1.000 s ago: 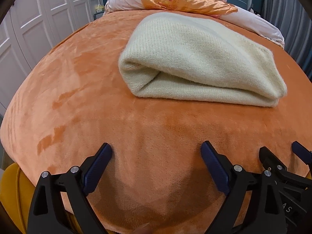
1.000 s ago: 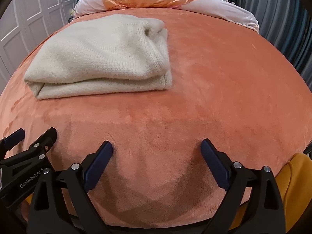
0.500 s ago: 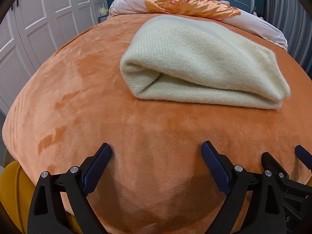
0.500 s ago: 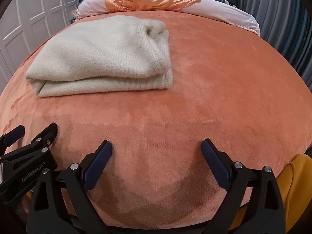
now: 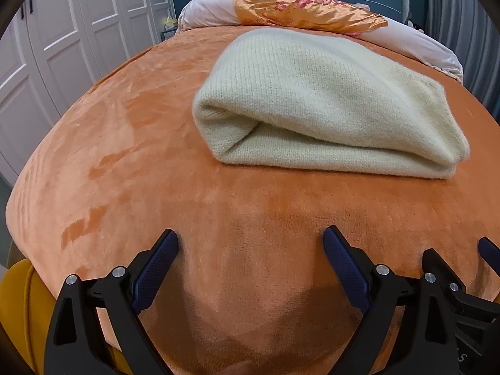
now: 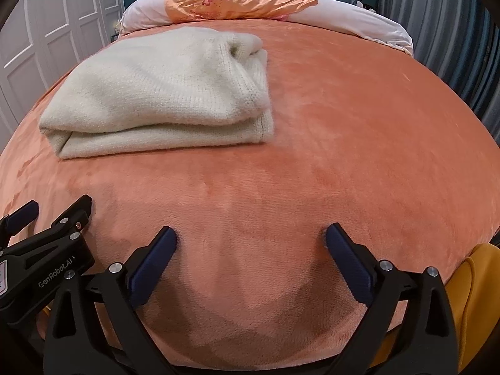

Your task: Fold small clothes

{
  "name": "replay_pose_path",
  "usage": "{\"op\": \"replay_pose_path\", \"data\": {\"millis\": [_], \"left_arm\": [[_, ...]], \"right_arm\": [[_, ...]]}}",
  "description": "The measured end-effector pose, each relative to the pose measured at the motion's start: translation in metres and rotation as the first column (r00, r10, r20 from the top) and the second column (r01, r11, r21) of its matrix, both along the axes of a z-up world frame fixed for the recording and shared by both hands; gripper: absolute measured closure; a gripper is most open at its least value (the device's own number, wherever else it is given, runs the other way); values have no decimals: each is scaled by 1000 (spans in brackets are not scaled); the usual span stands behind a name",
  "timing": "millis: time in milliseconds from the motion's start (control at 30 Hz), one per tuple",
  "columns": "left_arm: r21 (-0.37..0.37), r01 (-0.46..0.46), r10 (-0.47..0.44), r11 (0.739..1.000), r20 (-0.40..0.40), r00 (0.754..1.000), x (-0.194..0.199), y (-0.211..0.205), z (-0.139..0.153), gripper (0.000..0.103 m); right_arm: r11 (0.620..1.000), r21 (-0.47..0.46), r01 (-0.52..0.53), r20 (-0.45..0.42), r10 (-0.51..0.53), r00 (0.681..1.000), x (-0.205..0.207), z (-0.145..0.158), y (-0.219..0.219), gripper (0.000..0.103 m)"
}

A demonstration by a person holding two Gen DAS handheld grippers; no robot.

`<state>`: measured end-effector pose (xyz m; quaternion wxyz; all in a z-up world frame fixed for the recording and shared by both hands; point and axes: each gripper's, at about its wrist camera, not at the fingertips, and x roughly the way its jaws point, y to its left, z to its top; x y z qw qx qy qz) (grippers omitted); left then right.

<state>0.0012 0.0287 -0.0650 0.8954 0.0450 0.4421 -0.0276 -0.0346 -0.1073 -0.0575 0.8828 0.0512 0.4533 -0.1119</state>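
Note:
A cream knitted garment (image 5: 328, 106) lies folded in a thick bundle on the orange bedspread (image 5: 125, 156). It also shows in the right wrist view (image 6: 162, 93), up and to the left. My left gripper (image 5: 250, 243) is open and empty, low over the near edge of the bed, well short of the garment. My right gripper (image 6: 251, 239) is open and empty too, beside the left one. The right gripper's fingers (image 5: 437, 262) show at the lower right of the left wrist view. The left gripper's fingers (image 6: 72, 215) show at the lower left of the right wrist view.
A white pillow with an orange flowered cover (image 5: 306, 9) lies at the head of the bed. White wardrobe doors (image 5: 62, 31) stand on the left, grey curtains (image 6: 453, 31) on the right. A yellow cloth (image 6: 475, 297) hangs below the near bed edge.
Both grippers have drawn back slightly and tilted up a little, so the folded garment sits a bit lower in both views. Both stay open.

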Motion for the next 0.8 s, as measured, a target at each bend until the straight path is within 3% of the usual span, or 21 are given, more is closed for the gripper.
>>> {"op": "replay_pose_path", "data": {"millis": [800], "left_arm": [[-7, -4, 4, 1000, 6, 1000, 0, 1, -1, 11]], "right_arm": [[1000, 6, 2, -1, -2, 1000, 2, 2, -5, 8]]}}
